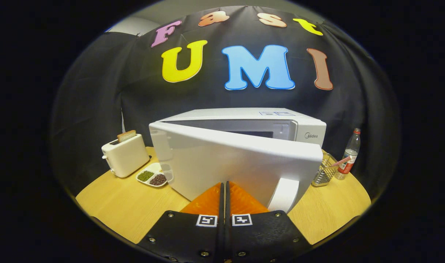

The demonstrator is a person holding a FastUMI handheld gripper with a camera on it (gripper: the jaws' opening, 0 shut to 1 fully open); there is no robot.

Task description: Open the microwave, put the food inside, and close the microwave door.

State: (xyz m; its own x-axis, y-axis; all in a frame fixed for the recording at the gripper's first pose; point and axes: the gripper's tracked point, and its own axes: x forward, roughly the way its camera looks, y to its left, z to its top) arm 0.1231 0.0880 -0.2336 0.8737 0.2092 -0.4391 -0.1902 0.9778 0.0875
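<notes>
A white microwave point(302, 133) stands on the round wooden table point(134, 212). Its door point(229, 164) is swung partly out toward me, hinged on the left, with the white handle point(283, 195) at its right end. A strip of the dark cavity point(251, 132) shows above the door's top edge. My gripper point(224, 184) is shut with nothing between its fingers, the fingertips right at the door's outer face, left of the handle. I cannot tell whether they touch it. Whatever lies in the cavity is hidden by the door.
Left of the microwave a white toaster point(124, 155) holds a slice of bread point(126, 136). A white divided dish point(153, 176) with green and brown beans lies in front of it. On the right stand a metal mesh holder point(324, 171) and a plastic bottle point(349, 155).
</notes>
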